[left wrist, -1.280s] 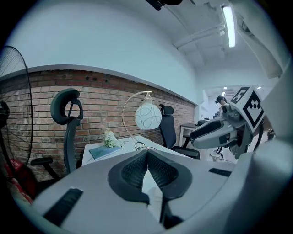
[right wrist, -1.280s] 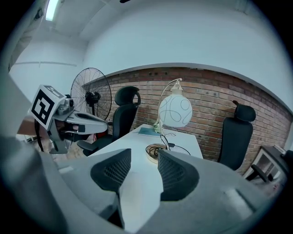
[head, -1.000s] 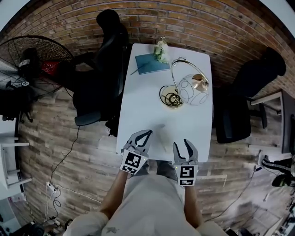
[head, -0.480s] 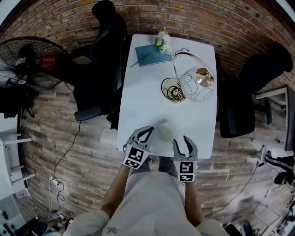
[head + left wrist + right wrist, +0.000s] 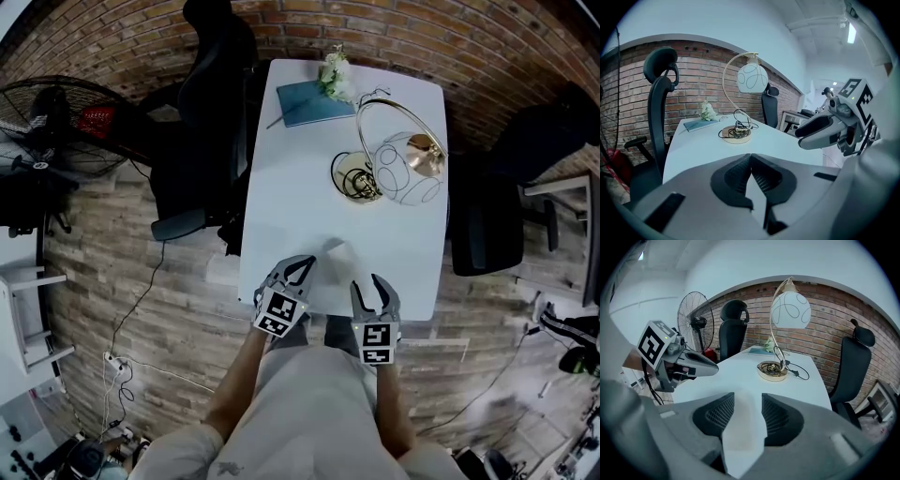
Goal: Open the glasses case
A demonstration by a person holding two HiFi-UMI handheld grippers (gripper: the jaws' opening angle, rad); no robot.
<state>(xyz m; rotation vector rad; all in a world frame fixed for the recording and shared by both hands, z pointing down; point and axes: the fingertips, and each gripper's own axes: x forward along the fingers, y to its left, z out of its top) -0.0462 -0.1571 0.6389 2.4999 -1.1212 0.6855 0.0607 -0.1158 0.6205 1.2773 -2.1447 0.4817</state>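
Case: lies flat on the table, well short of the lamp; we read its long axis as running roughly toward the lamp.
Right gripper: jaws apart, case showing between them.
Left gripper: tips together, empty, farther from the lamp than the case.

White table, lamp, teal notebook, flowers, glasses case near front edge
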